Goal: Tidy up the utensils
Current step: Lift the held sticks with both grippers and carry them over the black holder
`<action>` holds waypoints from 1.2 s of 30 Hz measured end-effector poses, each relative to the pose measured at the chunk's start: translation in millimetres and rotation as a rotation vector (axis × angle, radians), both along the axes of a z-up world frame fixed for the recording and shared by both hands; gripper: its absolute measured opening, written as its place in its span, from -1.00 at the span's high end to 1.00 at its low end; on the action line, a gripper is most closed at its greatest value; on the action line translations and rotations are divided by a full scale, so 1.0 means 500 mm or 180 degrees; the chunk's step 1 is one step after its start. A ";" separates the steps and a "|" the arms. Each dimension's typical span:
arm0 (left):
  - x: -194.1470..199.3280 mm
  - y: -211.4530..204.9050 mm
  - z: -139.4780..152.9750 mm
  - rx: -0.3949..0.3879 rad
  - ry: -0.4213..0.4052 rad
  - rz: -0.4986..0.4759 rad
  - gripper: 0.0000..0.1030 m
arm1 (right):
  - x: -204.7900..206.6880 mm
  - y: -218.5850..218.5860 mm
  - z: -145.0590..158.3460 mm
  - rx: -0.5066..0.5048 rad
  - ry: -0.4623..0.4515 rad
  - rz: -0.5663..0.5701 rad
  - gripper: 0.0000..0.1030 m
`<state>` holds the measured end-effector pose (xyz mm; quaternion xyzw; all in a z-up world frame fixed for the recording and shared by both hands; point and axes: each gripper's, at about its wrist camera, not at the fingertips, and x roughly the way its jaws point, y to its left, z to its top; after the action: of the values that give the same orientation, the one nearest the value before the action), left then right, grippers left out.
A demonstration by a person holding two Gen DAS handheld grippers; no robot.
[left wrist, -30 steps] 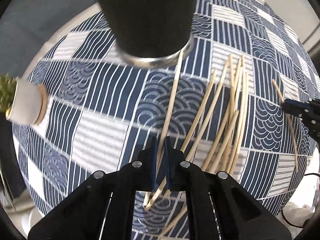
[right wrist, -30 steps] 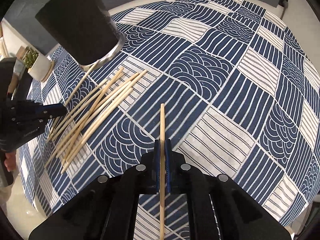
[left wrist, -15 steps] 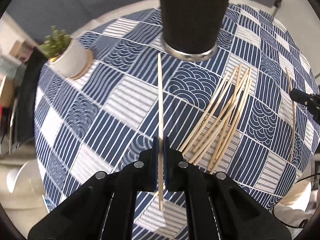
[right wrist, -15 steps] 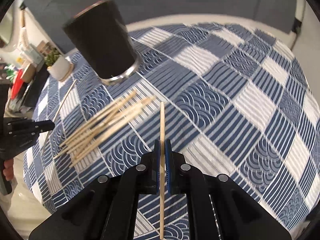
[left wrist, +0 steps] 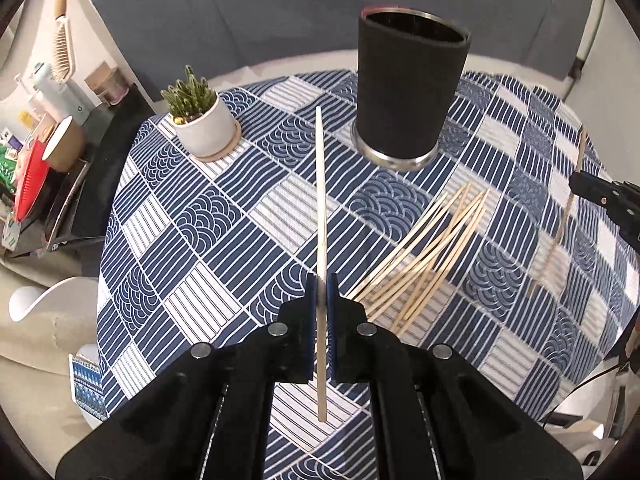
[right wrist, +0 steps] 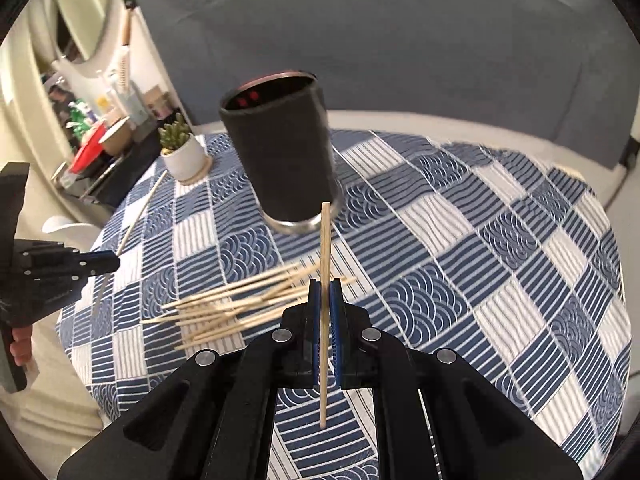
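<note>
- Both jaws are clenched, each on a single stick: the left gripper (left wrist: 321, 292) pinches the left stick (left wrist: 321, 200) near its lower third, and the right gripper (right wrist: 325, 296) pinches the right stick (right wrist: 325, 280) about midway.
- In the left wrist view, the left stick runs up the middle of the frame, its tip ending just left of the holder (left wrist: 408, 92).
- In the right wrist view, the right stick's tip overlaps the holder's metal base at frame centre.
- Loose sticks, the pile (left wrist: 424, 256), lie fanned on the tablecloth (left wrist: 240, 216) at centre right of the left view; in the right view they spread left of the right gripper's fingers.
- Standing upright at upper centre, the holder is a black cylinder with a metal ring at its foot and an open top.
- At the upper left of both views, the plant (left wrist: 200, 120) sits in a white pot on a round coaster, well apart from the pile.
- Beyond the table's upper left edge, a cluttered shelf (left wrist: 44, 128) holds bottles and a red item.
</note>
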<state>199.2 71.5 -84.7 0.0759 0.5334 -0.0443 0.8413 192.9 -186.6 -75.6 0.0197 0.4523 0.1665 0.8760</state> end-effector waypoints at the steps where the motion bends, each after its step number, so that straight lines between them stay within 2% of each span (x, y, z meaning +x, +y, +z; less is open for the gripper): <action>1: 0.002 -0.002 0.008 -0.0013 -0.0015 0.0002 0.91 | 0.004 0.002 0.011 0.0010 -0.0032 0.0038 0.91; 7: 0.044 -0.019 0.076 -0.0106 -0.0209 -0.0046 0.91 | 0.040 0.017 0.076 0.0161 -0.0289 0.0153 0.91; 11: 0.080 -0.026 0.109 -0.0215 -0.0311 -0.0073 0.91 | 0.066 0.032 0.114 0.0153 -0.0465 0.0250 0.91; 16: 0.129 -0.039 0.154 -0.0345 -0.0432 -0.0126 0.91 | 0.100 0.036 0.154 0.0286 -0.0565 0.0310 0.91; 25: 0.214 -0.068 0.251 -0.0640 -0.0809 -0.0301 0.91 | 0.159 0.023 0.304 0.0367 -0.1066 0.0398 0.91; 30: 0.266 -0.080 0.251 -0.0836 -0.0872 -0.0375 0.91 | 0.198 0.035 0.330 0.0351 -0.1188 0.0436 0.91; 34: 0.304 -0.085 0.218 -0.1064 -0.0904 -0.0414 0.91 | 0.234 0.053 0.295 0.0330 -0.1038 0.0433 0.91; 36: 0.326 -0.081 0.189 -0.1297 -0.0859 -0.0428 0.91 | 0.252 0.065 0.267 0.0310 -0.0912 0.0434 0.91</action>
<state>362.0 31.2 9.8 -0.0547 0.3901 -0.1962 0.8979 318.7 -154.3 58.1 0.0074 0.3145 0.2484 0.9162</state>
